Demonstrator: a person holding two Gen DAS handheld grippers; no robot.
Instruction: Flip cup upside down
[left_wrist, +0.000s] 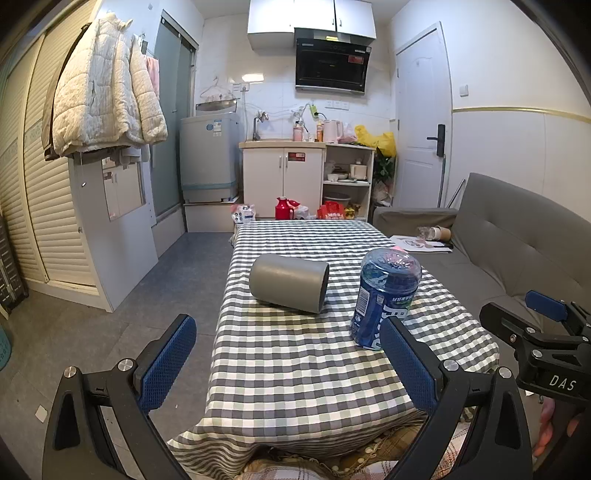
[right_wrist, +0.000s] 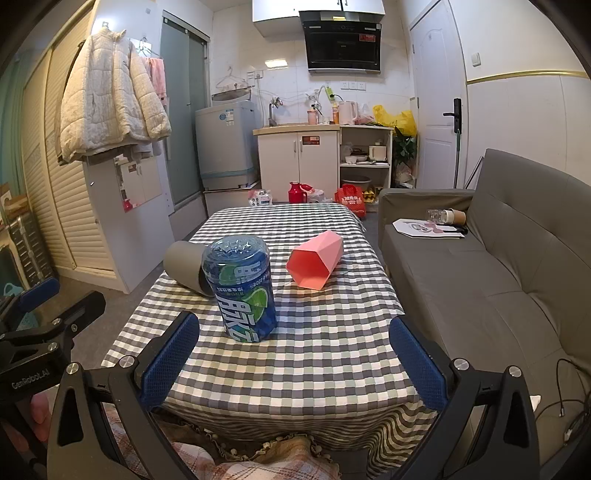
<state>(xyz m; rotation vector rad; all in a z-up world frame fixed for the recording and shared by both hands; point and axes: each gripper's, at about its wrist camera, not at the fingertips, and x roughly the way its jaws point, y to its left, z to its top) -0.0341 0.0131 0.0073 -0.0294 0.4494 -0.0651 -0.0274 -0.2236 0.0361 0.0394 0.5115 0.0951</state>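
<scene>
A grey cup lies on its side on the checked table, mouth turned to the right. A pink faceted cup also lies on its side further right, with its mouth toward me. Between them a blue bottle stands on end. My left gripper is open over the near edge, short of the grey cup and holding nothing. My right gripper is open and empty too, just short of the bottle.
A grey sofa runs along the table's right side, carrying papers and a paper cup. Left of the table lies bare floor. A fringed blanket hangs below the near edge. Kitchen cabinets stand at the back.
</scene>
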